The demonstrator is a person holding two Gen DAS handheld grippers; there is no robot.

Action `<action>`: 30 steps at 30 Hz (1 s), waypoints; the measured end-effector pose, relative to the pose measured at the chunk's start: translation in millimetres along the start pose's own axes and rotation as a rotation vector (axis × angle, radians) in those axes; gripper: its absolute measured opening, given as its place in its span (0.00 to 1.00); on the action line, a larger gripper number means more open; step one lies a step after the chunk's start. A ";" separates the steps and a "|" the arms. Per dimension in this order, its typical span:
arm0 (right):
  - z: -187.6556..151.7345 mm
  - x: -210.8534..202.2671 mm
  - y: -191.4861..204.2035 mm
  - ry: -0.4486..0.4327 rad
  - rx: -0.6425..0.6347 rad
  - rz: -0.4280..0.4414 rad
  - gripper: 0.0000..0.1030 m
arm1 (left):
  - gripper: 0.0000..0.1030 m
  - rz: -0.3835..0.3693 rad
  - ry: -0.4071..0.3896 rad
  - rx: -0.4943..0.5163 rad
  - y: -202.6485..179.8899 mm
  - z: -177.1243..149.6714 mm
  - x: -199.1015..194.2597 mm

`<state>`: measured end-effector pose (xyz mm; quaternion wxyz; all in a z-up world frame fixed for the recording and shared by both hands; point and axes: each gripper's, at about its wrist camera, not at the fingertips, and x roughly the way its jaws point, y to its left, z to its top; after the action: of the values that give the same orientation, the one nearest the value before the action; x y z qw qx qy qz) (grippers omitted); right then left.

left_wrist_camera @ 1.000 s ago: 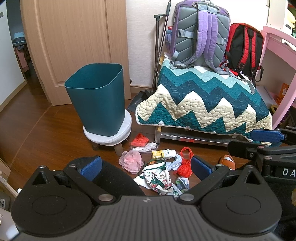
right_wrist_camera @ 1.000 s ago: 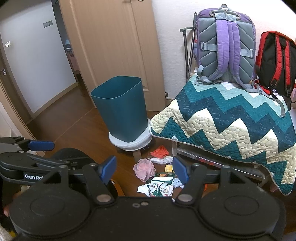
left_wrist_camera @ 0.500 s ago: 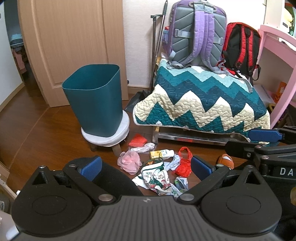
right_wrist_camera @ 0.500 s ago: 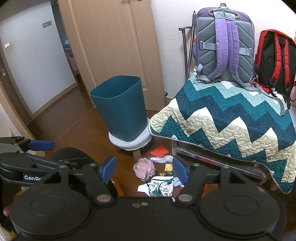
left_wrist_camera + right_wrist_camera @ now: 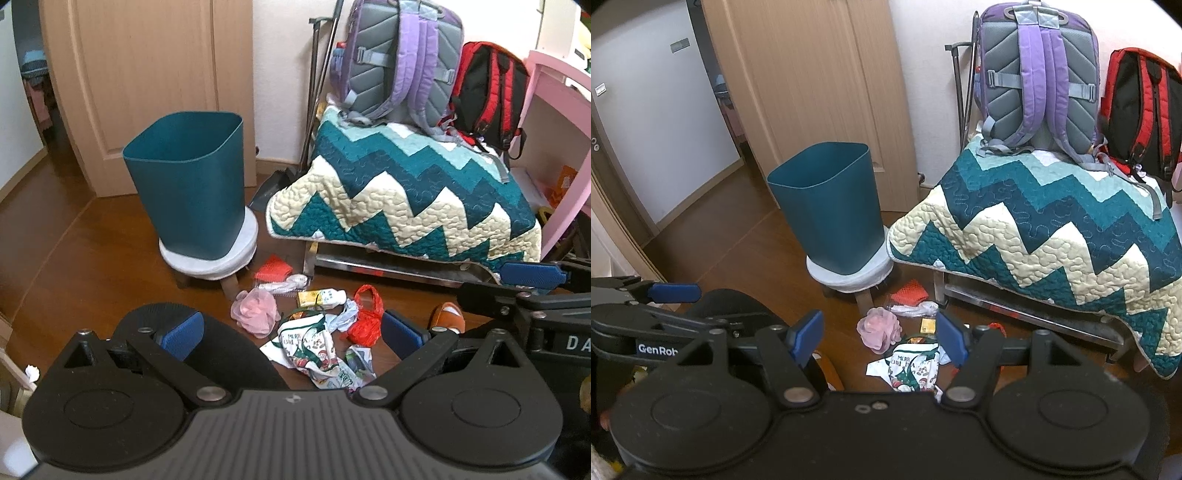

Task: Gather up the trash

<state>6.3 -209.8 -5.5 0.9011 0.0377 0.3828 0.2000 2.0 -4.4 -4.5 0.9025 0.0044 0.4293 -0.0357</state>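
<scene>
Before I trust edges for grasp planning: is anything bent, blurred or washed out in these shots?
Left wrist view: sharp throughout, fisheye bows the tall wooden door, bright patch at top right. Right wrist view: equally sharp, door frame curves, teal plastic waste bin leans; soft, even light, faint shadows.

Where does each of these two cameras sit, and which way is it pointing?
Left wrist view: sits on the left claw, looking forward and down at the floor litter and teal bin; its open fingers show, with the right claw at the right edge.
Right wrist view: sits on the right claw, facing the same way; the left claw shows at the left.
Shared: bin, litter, quilt, backpacks.
</scene>
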 end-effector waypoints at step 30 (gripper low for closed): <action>9.1 306.6 -145.6 0.398 0.075 -0.018 0.65 | 1.00 0.124 0.353 -0.016 49.1 89.5 335.9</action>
<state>253.2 -223.2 -238.3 0.8073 0.0275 0.5610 0.1811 285.9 20.8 -209.4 0.8136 0.0300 0.5801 0.0246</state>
